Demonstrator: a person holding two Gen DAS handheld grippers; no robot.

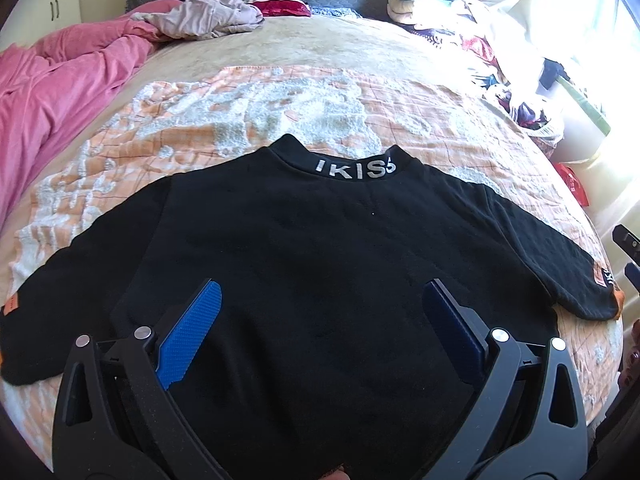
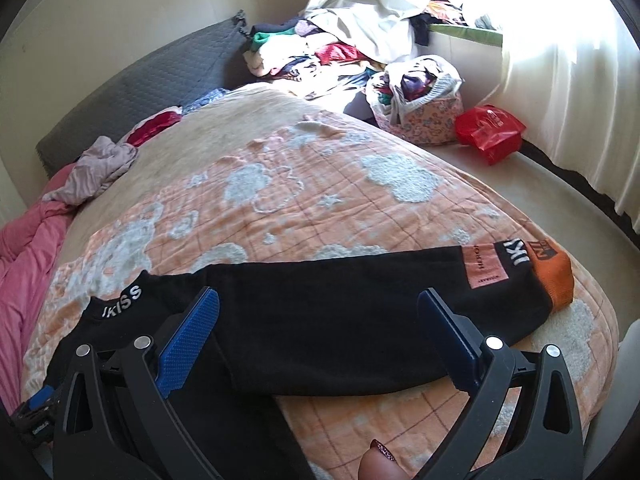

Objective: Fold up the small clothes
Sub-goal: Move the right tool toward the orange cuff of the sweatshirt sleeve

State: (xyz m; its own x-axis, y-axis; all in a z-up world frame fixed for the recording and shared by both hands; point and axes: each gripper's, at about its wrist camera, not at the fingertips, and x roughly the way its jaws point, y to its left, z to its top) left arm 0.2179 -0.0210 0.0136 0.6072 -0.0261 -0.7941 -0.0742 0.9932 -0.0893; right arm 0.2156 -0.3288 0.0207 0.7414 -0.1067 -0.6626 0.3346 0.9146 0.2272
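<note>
A black sweater (image 1: 320,248) lies spread flat on an orange-and-white blanket (image 1: 200,120) covering the bed (image 1: 320,48), its back up, its collar (image 1: 354,168) printed "IKISS" pointing away from the camera, and both sleeves stretched out to the sides. The left claw (image 1: 322,300) hovers over the lower middle of the sweater with its blue fingers (image 1: 192,336) spread wide, gripping nothing. The right claw (image 2: 318,312) is likewise wide open and empty, poised above the right sleeve (image 2: 360,296), which runs across the blanket to an orange cuff (image 2: 554,276) near the bed's edge. A pink quilt (image 1: 60,92) lies bunched along the left side of the bed, a pile of clothes (image 2: 320,52) sits at the far corner, and a red bag (image 2: 490,130) lies beside a floral box (image 2: 424,120) under the white curtain (image 2: 560,80).
</note>
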